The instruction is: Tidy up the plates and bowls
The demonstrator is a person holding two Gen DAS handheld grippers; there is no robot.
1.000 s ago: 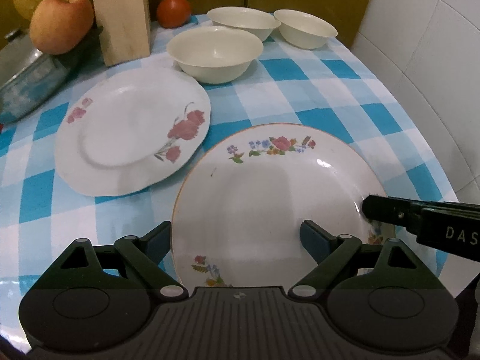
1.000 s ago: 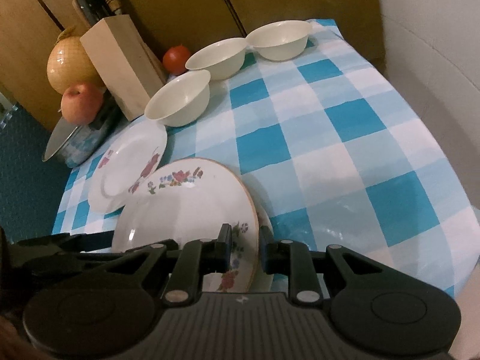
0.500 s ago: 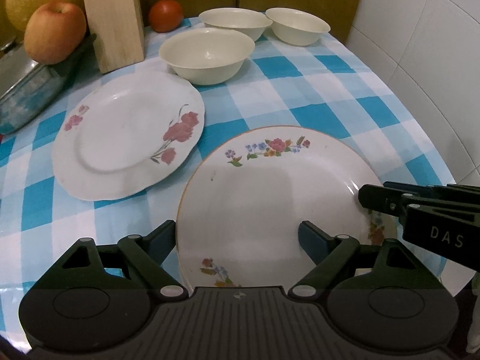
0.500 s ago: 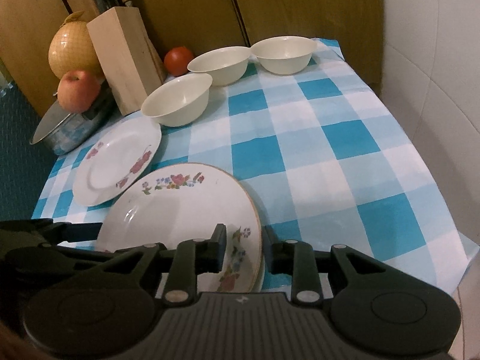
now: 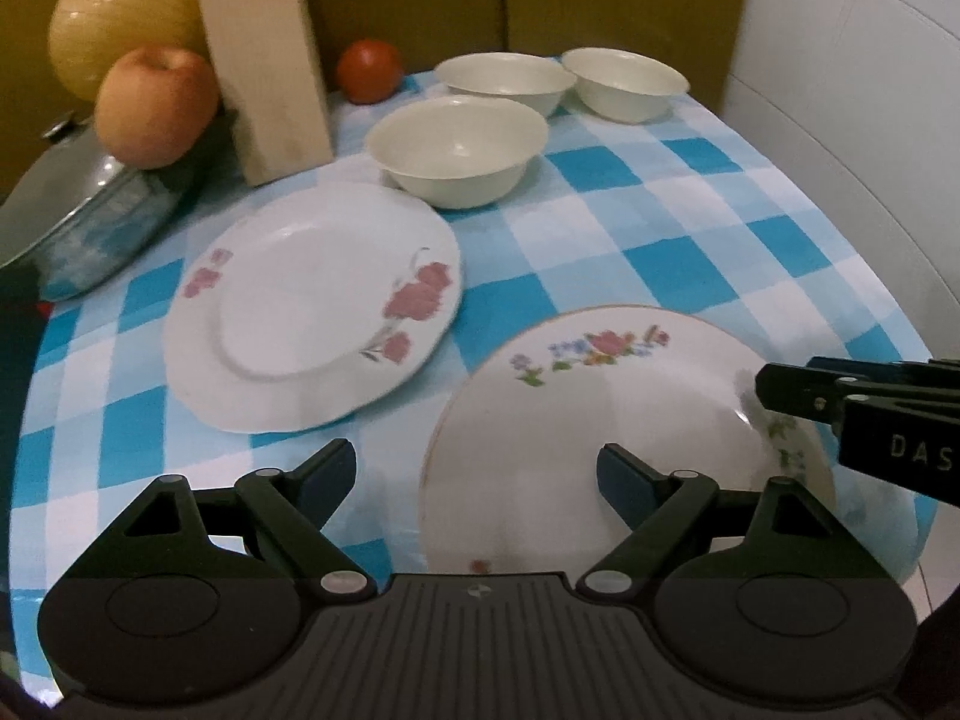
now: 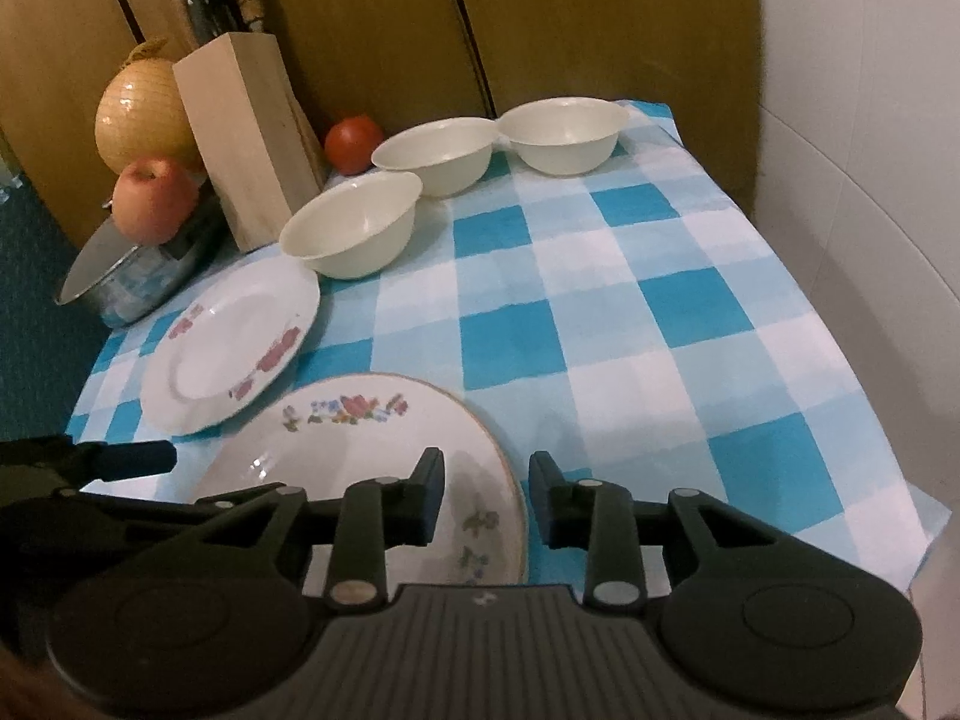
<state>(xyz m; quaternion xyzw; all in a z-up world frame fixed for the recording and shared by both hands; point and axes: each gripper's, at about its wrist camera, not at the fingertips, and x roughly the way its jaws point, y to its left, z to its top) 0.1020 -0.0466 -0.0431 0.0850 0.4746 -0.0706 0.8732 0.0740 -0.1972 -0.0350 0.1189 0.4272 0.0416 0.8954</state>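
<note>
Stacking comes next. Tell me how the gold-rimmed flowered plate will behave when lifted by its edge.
The gold-rimmed flowered plate looks like glazed ceramic: probably stiff, fairly heavy and breakable. Its glossy surface may slip in the right claw, whose jaws have just been opening astride the rim. Held at one edge, it would likely droop.

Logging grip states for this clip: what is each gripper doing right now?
Left gripper: open wide, holding nothing.
Right gripper: jaws have just been opening; the rim of the gold-rimmed plate sits between them, not clamped.
</note>
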